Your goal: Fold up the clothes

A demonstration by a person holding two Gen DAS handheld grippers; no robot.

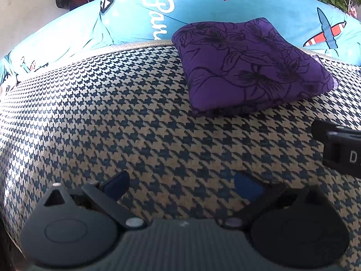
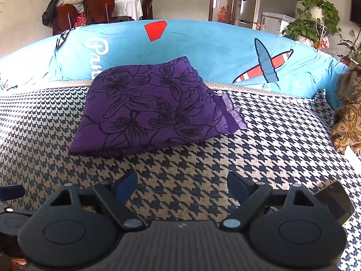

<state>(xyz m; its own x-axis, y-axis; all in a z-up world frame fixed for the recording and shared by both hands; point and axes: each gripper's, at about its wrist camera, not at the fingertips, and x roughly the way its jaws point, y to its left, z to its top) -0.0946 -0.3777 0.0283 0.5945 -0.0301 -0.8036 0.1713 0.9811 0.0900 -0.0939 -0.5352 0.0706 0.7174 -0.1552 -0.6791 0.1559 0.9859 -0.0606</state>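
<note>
- Folded purple floral garment (image 2: 144, 108) lies on the houndstooth sofa seat (image 2: 203, 169), ahead of both hand-held grippers, leaning on the blue backrest cover (image 2: 203, 52).
- Left hand-held gripper (image 1: 182, 185) spread, empty.
- Right hand-held gripper (image 2: 182, 186) spread, empty.
- Phone (image 2: 336, 201) just right of right hand-held gripper.

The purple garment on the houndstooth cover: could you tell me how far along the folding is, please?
Done: the purple garment lies folded into a compact bundle on the houndstooth cover, a ruffled edge poking out at one side. In hand: nothing; the left tool and right tool are open and clear of it. Left: perhaps tucking that edge; a brown patterned cloth sits at the side.
</note>
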